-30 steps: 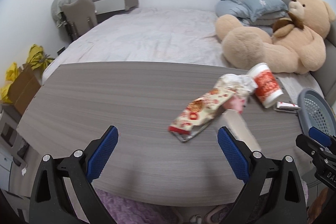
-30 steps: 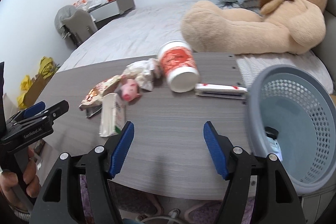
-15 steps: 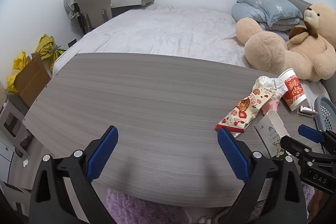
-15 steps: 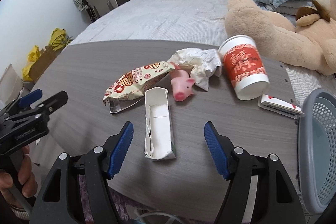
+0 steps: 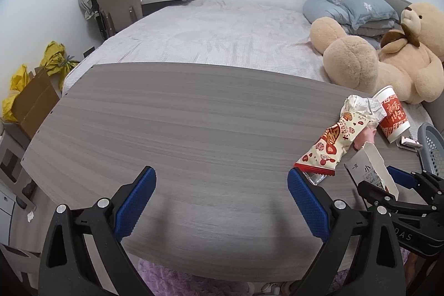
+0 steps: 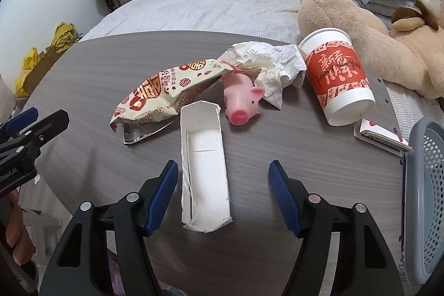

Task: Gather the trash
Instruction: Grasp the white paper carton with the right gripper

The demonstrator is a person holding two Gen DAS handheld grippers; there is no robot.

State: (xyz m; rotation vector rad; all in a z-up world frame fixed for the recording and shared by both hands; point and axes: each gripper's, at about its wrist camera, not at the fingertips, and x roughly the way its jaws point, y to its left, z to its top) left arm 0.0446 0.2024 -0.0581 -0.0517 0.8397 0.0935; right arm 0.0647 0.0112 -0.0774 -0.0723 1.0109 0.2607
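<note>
Readable print on the table trash and rig

I read "HAPPY NEW YEAR" over red calligraphy on the paper cup (image 6: 337, 79) at two o'clock, "牛奶味" on the snack bag (image 6: 166, 93), and "Robot.AI" on the left gripper (image 6: 30, 126) at nine.

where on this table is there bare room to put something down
The grey wood-grain table is bare across its left and middle, up to the red-patterned snack bag. Its right end is crowded: open white carton, pink toy pig, crumpled paper, red paper cup.
</note>
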